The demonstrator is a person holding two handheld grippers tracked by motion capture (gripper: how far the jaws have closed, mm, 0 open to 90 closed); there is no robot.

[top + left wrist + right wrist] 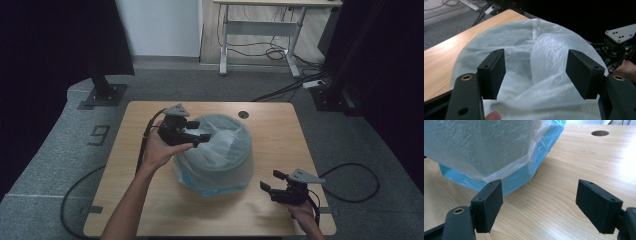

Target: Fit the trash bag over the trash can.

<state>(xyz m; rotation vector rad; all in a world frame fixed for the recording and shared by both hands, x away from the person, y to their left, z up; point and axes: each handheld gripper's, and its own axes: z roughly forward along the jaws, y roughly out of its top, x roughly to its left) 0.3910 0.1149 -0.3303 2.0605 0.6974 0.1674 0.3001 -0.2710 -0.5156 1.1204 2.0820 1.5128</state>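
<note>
Wooden table [150, 210], pale grain. Left tool [192, 136] over the left part of the bag's crumpled top, jaws spread, nothing pinched between them. Clear plastic bag [220, 150] draped over a blue bin [192, 180], mid-table, slightly nearer the near edge. Round cable hole [243, 114] near the far edge. Right tool [270, 181] low by the near right corner, jaws spread and empty, aimed at the bin's base, apart from it.

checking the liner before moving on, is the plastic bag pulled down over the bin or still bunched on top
Pulled down: the plastic bag drapes the bin's sides nearly to the table.
</note>
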